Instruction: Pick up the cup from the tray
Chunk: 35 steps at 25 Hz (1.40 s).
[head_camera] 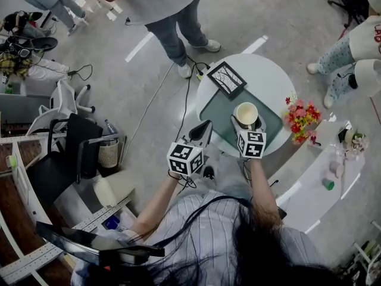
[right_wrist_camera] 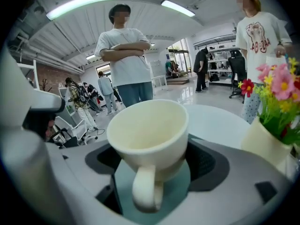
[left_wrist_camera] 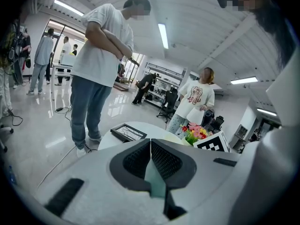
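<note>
**Slick ceramic, gripped low**

The cup (right_wrist_camera: 147, 135) stands mid-tray (head_camera: 217, 109), handle toward 6 o'clock. The right gripper (head_camera: 247, 123) has its 2 jaws on the lower body, seemingly clamped. Rigid, light, slippery, chippable: hold below the flare. The left gripper (left_wrist_camera: 151, 146), at 9 o'clock, is closed and empty.

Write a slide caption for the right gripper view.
Right gripper clamps the cream cup, handle toward the camera, over the green tray, flowers at right.

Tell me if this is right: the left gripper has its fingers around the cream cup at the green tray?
Not quite. The right gripper has its fingers around the cream cup at the green tray, as the right gripper view shows. The left gripper has its fingers together, holding nothing.
</note>
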Tool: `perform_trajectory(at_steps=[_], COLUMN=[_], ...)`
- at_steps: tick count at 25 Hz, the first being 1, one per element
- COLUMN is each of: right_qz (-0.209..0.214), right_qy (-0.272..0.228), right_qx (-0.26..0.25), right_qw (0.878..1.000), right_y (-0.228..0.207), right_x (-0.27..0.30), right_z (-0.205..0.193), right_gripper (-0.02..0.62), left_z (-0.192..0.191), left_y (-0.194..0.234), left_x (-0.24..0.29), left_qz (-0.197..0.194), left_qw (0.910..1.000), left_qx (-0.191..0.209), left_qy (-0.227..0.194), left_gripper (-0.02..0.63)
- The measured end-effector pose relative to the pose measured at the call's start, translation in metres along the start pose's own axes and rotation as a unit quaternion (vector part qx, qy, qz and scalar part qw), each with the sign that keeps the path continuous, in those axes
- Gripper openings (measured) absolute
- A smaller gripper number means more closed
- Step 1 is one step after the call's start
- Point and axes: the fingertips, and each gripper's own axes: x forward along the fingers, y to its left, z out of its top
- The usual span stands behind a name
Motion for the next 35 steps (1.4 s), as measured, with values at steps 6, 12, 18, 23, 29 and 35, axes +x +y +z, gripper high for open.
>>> perform_trajectory(at_steps=[6,12,18,23,29,35], right_qz=[0.012,0.030,0.041,0.047,0.053,0.042], right_qy=[-0.013,-0.024,-0.048,-0.059,-0.065,-0.068], right_qx=[0.003,0.017,0.020,0.013,0.008,0.005], right_qw=[1.000,0.999,0.998,0.997,0.996,0.997], right_y=[0.011,0.029,0.053,0.078,0.114,0.142], right_x=[-0.039,-0.073,-0.103,-0.128,-0.160,-0.192], right_z=[0.021,0.035,0.046,0.042,0.031,0.015], right_gripper=[0.402,0.402,0.402,0.402,0.402,0.402], left_z=[0.002,0.001,-0.002,-0.004,-0.010,-0.029], left_y=[-0.006,-0.021,-0.027,-0.028,-0.032,-0.040], left_x=[-0.014,-0.028,-0.053,-0.083,-0.124,-0.158], left_qz=[-0.005,-0.016,-0.013,-0.009,-0.007,-0.021], left_qw=[0.9999,0.9995,0.9989,0.9975,0.9962,0.9960], left_qx=[0.001,0.008,0.028,0.028,0.025,0.023], left_qy=[-0.015,-0.027,-0.036,-0.064,-0.083,-0.084], left_gripper=[0.015,0.015,0.015,0.015,0.015,0.015])
